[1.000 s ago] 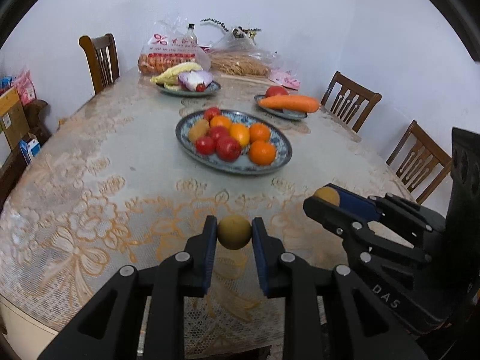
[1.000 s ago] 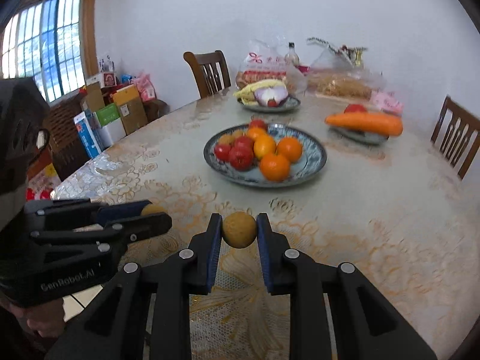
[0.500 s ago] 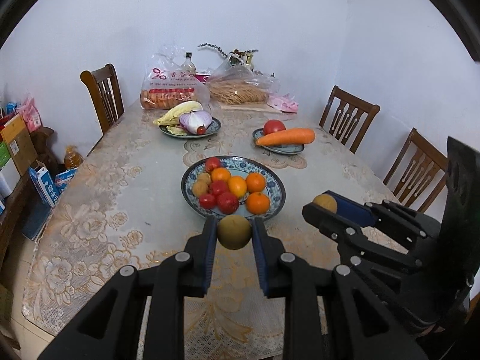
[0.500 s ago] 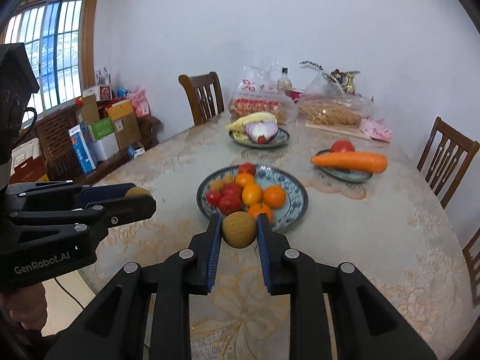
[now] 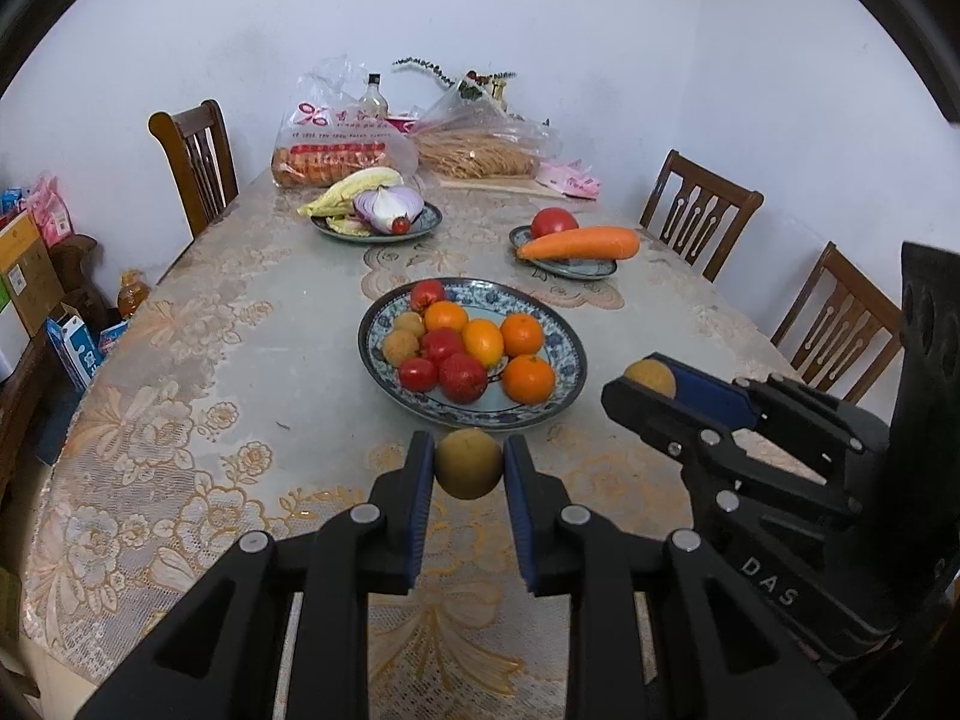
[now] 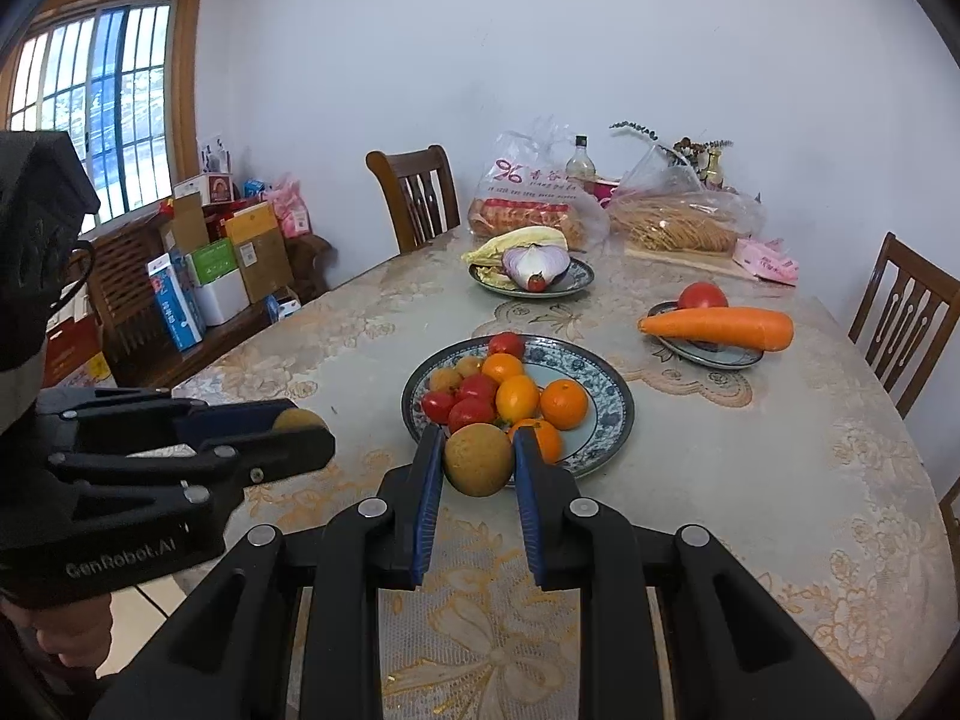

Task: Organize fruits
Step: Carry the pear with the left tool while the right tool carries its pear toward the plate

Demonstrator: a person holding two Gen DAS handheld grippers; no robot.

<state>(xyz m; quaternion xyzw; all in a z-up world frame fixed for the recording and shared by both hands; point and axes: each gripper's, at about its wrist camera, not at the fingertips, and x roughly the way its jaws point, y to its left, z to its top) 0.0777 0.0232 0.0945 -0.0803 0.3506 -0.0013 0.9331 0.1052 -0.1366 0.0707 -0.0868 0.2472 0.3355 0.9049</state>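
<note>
Fingers on my left gripper [image 5: 468, 465] are clamped on a round brown fruit [image 5: 468, 463], pinched across its widest part between the blue pads [image 5: 423, 468], so it sits out past the tips with nothing under it. My right gripper [image 6: 478, 461] has the same hold on a second brown fruit [image 6: 478, 459], again squeezed side to side. I judge the grip is set that way so each fruit can be let go straight down without the pads dragging it.

Both grippers point along the bench [image 5: 252, 372] from its near edge toward the far wall, side by side and close together, tilted a little downward and held above the lace cloth, not touching it. From the left camera the right gripper shows at the right with its fruit tip just beside the big plate [image 5: 564, 336]. That plate sits near the middle of the bench and holds oranges [image 5: 521, 333], red fruits [image 5: 462, 377] and small brown ones at its left side. I take it these two belong there with the rest. Beyond it are a plate with a carrot [image 5: 579, 243] toward the right edge and a plate of vegetables [image 5: 375, 207] toward the far end
</note>
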